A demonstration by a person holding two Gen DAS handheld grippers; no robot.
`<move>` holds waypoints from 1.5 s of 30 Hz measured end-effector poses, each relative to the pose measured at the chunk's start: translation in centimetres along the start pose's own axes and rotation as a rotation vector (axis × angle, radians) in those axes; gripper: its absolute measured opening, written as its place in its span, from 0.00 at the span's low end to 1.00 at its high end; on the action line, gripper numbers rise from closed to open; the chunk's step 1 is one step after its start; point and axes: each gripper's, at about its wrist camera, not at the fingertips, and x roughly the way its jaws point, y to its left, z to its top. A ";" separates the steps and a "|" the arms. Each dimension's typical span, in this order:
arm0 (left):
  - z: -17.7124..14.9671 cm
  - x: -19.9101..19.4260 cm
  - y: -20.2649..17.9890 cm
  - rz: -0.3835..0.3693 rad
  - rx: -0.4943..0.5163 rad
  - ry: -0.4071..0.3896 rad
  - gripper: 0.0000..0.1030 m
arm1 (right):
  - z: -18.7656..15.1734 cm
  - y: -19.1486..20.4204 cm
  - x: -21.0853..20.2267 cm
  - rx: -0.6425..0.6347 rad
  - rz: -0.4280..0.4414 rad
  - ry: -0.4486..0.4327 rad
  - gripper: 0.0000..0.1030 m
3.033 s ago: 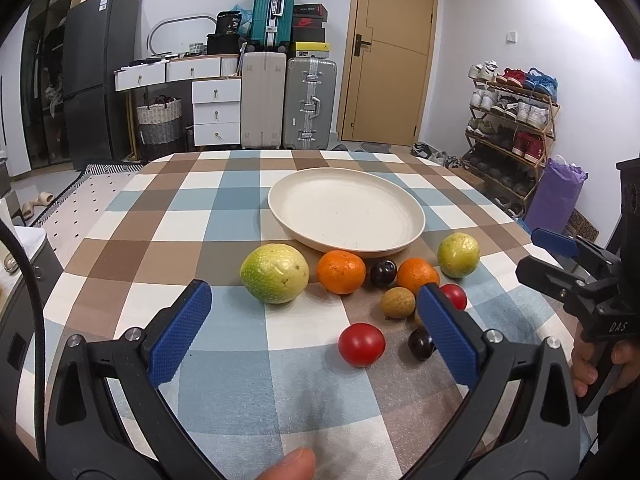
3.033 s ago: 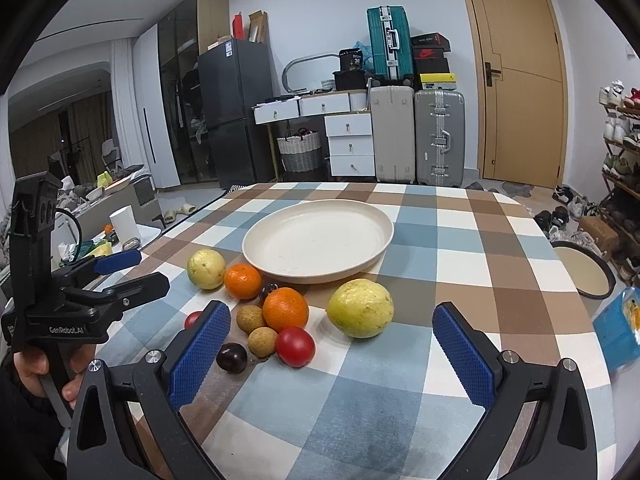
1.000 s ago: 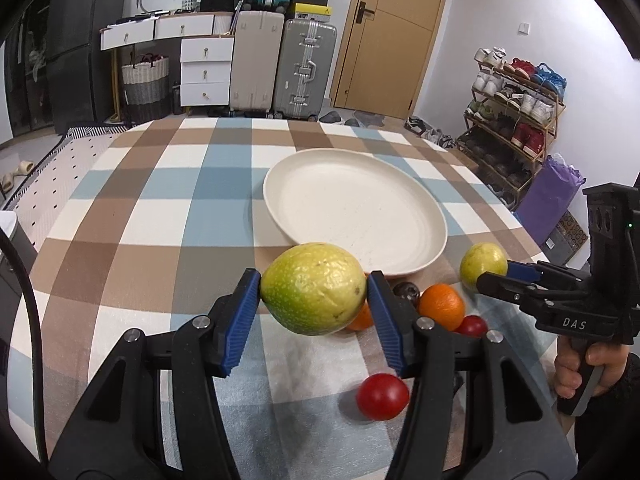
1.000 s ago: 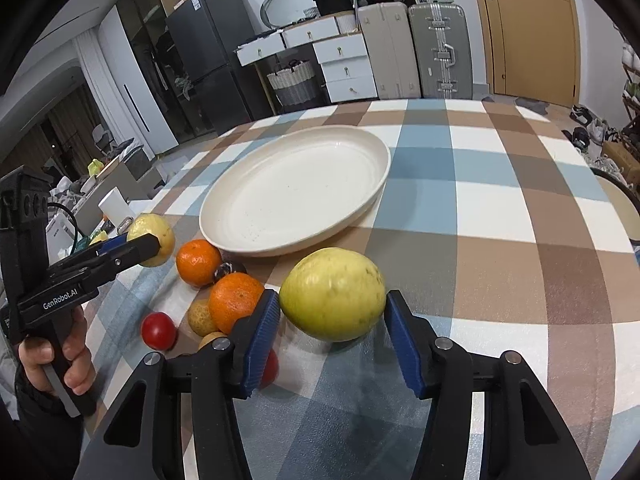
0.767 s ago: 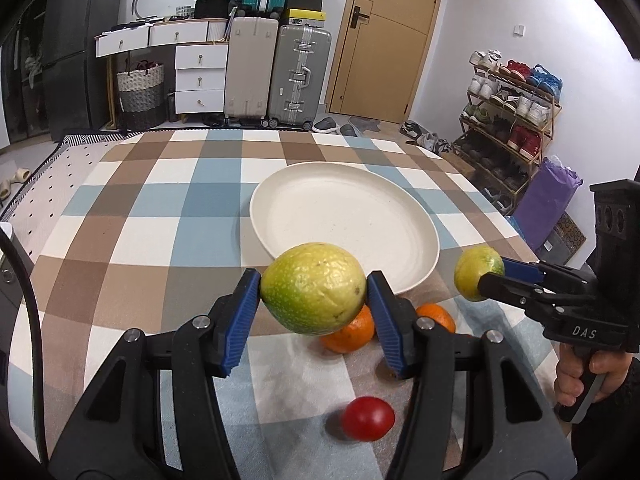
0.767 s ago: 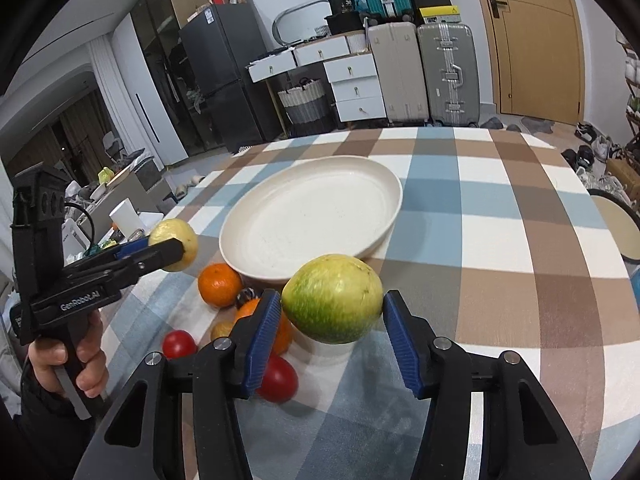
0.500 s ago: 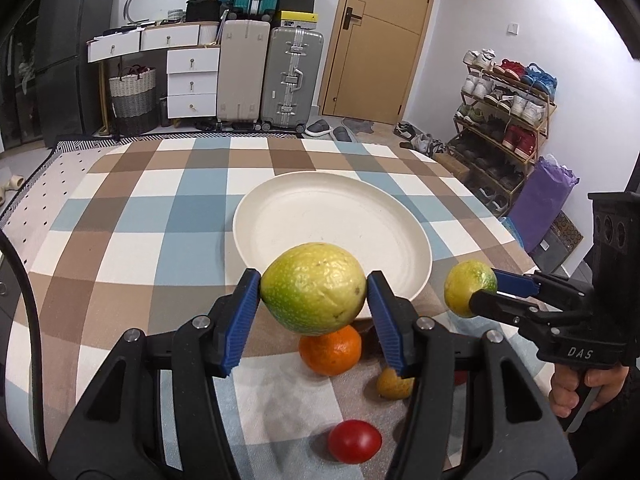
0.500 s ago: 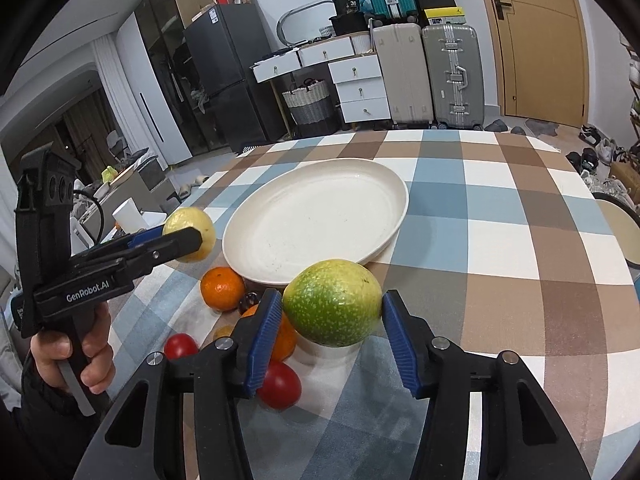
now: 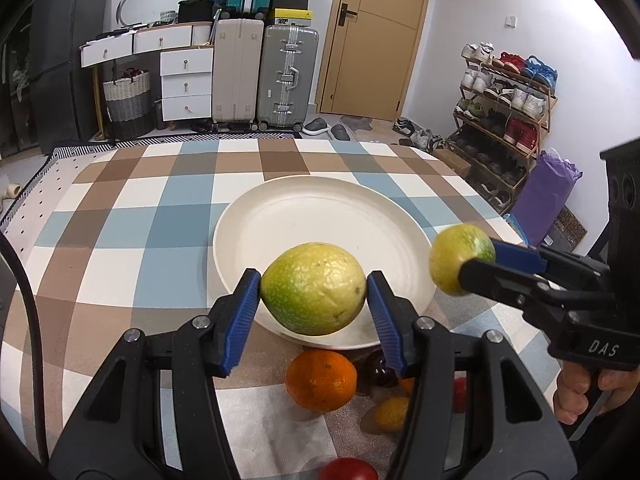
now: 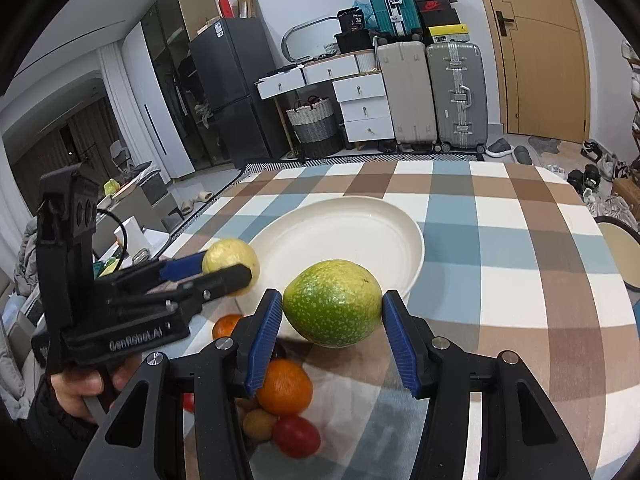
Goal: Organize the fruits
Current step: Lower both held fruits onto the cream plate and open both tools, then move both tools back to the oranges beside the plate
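Two big green-yellow fruits are up off the table at once, one in each gripper. The left gripper (image 9: 314, 300) pinches the left fruit (image 9: 314, 289) between its blue pads, the jaws pressed on both flanks, and holds it over the near rim of the cream plate (image 9: 320, 216). The right gripper (image 10: 332, 320) clamps the right fruit (image 10: 333, 302) the same way, in the air at the plate's near right edge. The plate itself is bare.

Behind and below them, the small fruit sits on the checked table (image 9: 120, 240) just short of the plate: an orange (image 9: 321, 380), another orange (image 10: 285, 388), a red tomato (image 10: 296, 437), a brownish kiwi-like one (image 10: 259, 424) and a dark plum, partly hidden.

I judge this the carry step, with both loads nearly at the plate. Next, each hand needs to go forward over the dish, lower until the fruit rests, then ease the jaws apart, keeping the two round fruits separated so neither rolls off.
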 end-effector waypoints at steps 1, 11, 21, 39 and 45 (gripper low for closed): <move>-0.1 0.2 0.0 0.003 0.002 0.003 0.51 | 0.2 0.1 0.4 -0.003 -0.006 0.001 0.51; -0.1 1.8 1.3 0.037 -0.026 0.027 0.51 | 0.7 0.2 3.5 0.022 -0.008 0.012 0.51; -0.2 2.7 1.2 0.060 -0.016 0.038 0.51 | 0.3 -0.8 4.7 0.055 -0.029 0.030 0.52; -0.7 0.2 2.5 0.067 -0.068 -0.024 1.00 | -0.7 -1.8 3.2 0.081 -0.079 -0.012 0.98; -1.1 -0.8 2.6 0.085 -0.045 -0.036 1.00 | -0.9 -1.8 3.0 0.068 -0.071 -0.003 1.00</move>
